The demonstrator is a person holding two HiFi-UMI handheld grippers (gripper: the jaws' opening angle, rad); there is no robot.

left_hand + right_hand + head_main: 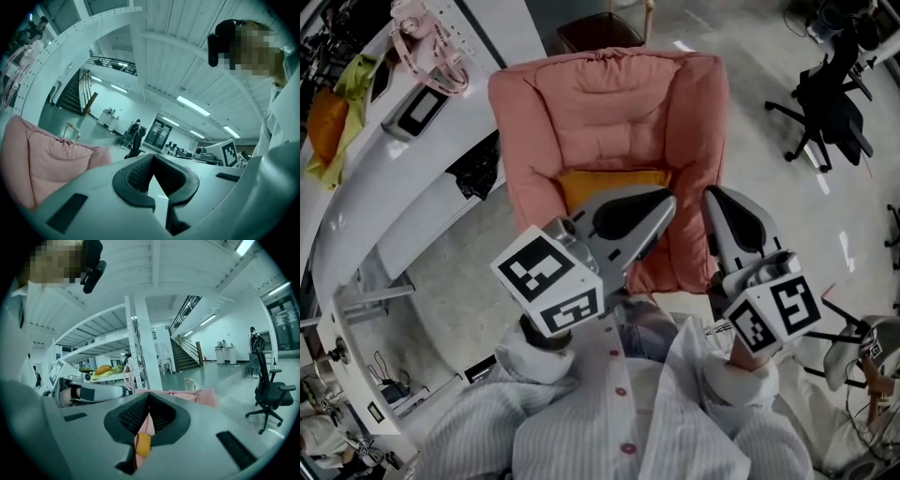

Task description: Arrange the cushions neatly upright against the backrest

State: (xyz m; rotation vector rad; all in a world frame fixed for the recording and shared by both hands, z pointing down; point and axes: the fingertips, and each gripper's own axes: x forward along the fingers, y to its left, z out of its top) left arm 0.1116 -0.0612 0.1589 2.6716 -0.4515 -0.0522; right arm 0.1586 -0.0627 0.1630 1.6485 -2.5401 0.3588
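A pink padded armchair [609, 112] stands on the floor below me. An orange cushion [605, 183] lies flat on its seat, close to the backrest. My left gripper [667, 199] hovers over the seat's front, jaws shut and empty, its tip just right of the cushion. My right gripper [711, 193] hangs over the chair's right arm, also shut with nothing held. The left gripper view looks out over the room, with the armchair [42, 164] at its left. In the right gripper view a slice of the orange cushion [143, 445] and pink fabric shows below the shut jaws.
A curved white counter [412, 187] runs along the left, carrying a pink strap [427, 52] and a yellow-green cloth [337, 122]. A dark box [600, 33] stands behind the armchair. A black office chair [830, 103] is on the floor at the right.
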